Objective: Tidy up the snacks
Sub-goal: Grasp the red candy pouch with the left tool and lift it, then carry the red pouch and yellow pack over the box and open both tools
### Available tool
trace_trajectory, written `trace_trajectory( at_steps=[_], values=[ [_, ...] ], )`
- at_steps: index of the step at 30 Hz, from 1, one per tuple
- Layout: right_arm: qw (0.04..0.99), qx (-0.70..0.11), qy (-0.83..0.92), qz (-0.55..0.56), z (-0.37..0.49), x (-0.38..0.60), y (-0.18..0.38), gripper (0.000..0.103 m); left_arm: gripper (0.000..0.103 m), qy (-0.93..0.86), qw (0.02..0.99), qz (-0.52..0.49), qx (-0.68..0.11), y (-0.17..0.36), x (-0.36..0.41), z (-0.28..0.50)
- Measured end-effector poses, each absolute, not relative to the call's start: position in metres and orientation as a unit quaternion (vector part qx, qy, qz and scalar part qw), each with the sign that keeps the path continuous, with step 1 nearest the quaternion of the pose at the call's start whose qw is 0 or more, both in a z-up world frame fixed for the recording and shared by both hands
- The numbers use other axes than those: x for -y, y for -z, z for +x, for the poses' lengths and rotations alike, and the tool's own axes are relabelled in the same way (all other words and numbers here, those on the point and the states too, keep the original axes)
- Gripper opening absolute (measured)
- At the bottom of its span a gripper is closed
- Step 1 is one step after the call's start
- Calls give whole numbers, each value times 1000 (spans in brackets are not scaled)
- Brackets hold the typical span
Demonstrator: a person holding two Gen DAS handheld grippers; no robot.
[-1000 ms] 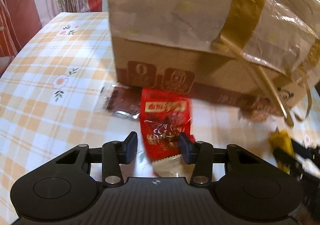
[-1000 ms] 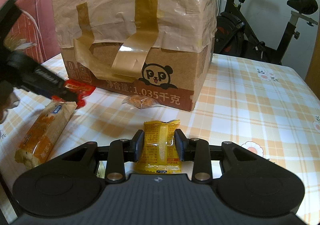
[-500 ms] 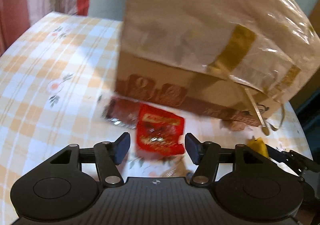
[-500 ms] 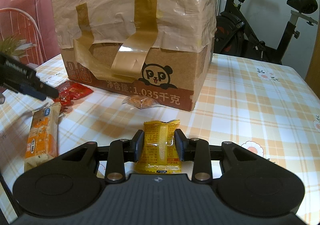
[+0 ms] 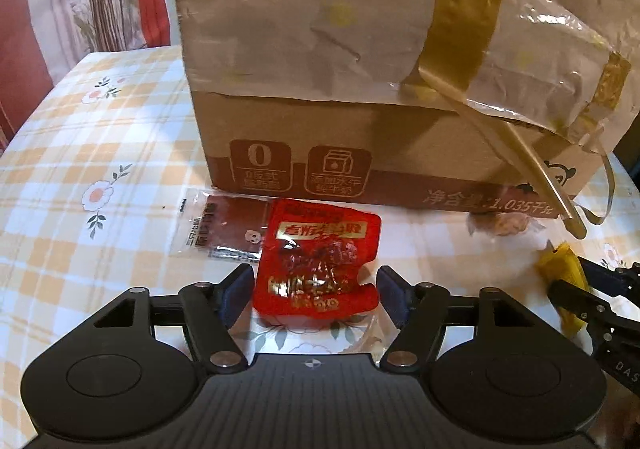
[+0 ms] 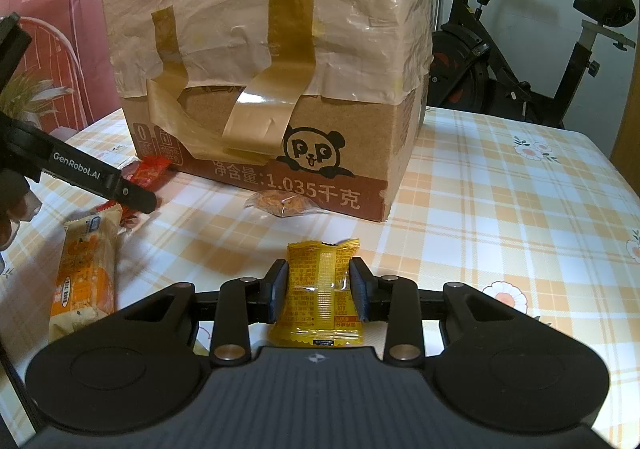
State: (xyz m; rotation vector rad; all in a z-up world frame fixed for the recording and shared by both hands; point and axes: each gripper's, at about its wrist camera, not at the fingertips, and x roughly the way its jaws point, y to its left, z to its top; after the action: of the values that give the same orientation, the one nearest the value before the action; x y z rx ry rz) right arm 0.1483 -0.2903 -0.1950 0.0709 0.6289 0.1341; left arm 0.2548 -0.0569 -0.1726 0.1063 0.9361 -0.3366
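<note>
Since a second ago my left gripper (image 5: 316, 289) has let the red snack packet (image 5: 318, 265) go: its jaws now stand wide, with the packet lying flat on the checked tablecloth (image 5: 100, 137) between the fingertips, touching neither as far as I can tell. Seen from the left wrist, the packet sits straight ahead of the tool, its long axis running away from me toward the taped cardboard box (image 5: 380, 69), overlapping a dark brown packet (image 5: 224, 229) ahead and to the left. From the right wrist nothing has shifted: my right gripper (image 6: 319, 291) stays clamped narrow on the yellow snack packet (image 6: 320, 289), which stands upright between the pads, long axis pointing forward at the box (image 6: 272, 49). A small clear-wrapped snack (image 6: 282, 203) lies dead ahead at the box foot, an orange bar (image 6: 86, 273) off to my left. I judge the right hand's packet the next to place, ahead beside the others
</note>
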Motion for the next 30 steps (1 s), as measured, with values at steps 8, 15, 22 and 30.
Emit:
trace_trajectory(
  at_steps=[8, 15, 22, 30],
  values=[
    [948, -309, -66, 35, 148, 291, 195, 36, 44, 171, 886, -3, -430, 167, 34, 247],
    [948, -309, -67, 37, 149, 290, 195, 36, 42, 166, 891, -23, -422, 162, 18, 231],
    [948, -309, -68, 37, 148, 291, 195, 36, 42, 172, 903, -18, -393, 150, 17, 219],
    [947, -310, -70, 42, 148, 291, 195, 36, 42, 164, 910, -24, -379, 141, 13, 216]
  ],
)
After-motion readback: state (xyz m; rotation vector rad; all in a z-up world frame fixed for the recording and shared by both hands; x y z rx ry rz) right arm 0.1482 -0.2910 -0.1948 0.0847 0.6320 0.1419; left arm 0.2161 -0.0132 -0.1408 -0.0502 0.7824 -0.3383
